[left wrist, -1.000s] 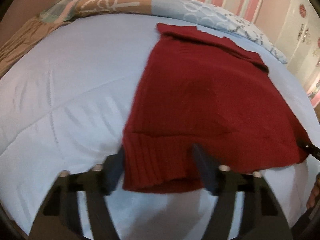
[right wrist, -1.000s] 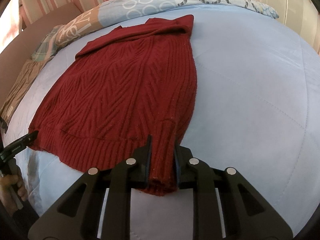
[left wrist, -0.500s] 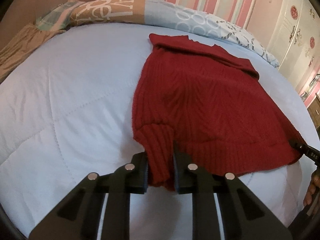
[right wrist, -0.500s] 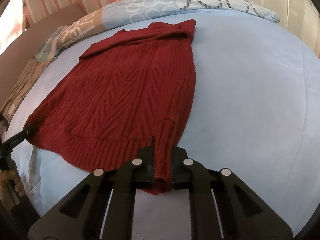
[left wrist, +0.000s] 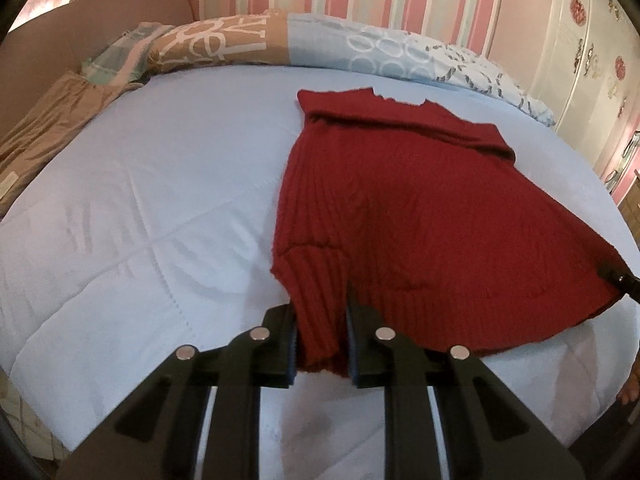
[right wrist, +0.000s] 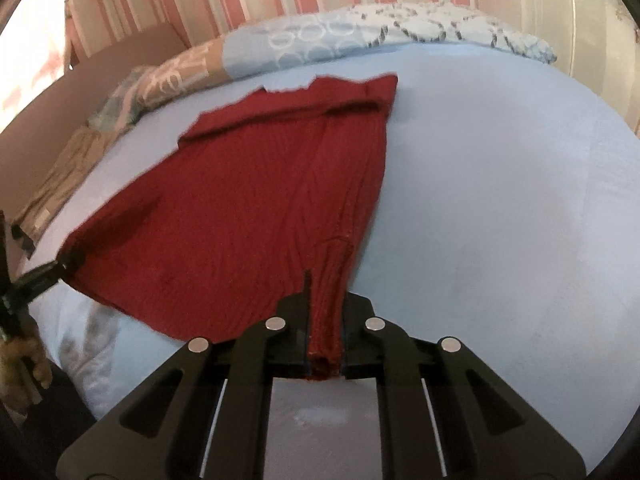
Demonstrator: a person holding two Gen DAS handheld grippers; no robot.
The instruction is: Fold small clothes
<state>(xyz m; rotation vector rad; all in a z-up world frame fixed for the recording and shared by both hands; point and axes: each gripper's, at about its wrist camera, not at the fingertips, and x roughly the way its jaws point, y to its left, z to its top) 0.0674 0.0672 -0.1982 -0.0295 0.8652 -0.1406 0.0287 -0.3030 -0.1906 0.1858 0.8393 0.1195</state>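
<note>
While the left gripper (left wrist: 321,340) is clenching the left hem corner of the dark red ribbed knit sweater (left wrist: 420,216) lying on the pale blue quilted bed (left wrist: 140,200) and the right gripper (right wrist: 325,334) is clenching the right corner, both should be lifting evenly, keeping the hem taut toward the collar.

Both wrist views look steeply down, close over one sweater (left wrist: 420,216).
</note>
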